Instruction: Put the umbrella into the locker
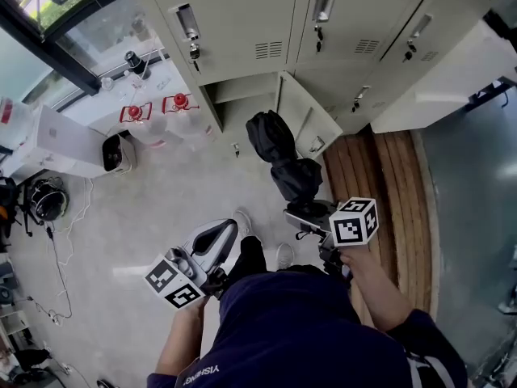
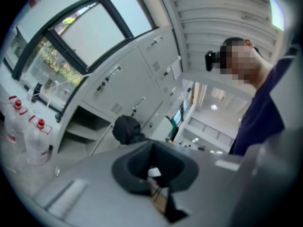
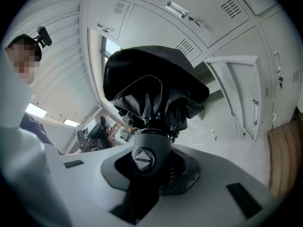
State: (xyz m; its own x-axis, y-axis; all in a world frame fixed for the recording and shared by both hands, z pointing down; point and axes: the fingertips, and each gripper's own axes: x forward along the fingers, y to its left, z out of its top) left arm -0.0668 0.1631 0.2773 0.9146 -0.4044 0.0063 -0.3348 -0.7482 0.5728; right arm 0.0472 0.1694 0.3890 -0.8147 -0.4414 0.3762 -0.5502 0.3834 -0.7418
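right gripper (image 3: 147,163) jaws clamped on handle of folded black umbrella (image 3: 152,86), canopy pointing at lockers | left gripper (image 2: 154,173) jaws near together, empty | step: transport to open locker (image 1: 242,89) | next: go lower, feed canopy-first past open door (image 1: 302,116) | nearby: red-capped bottles (image 1: 136,124) left; path looks free
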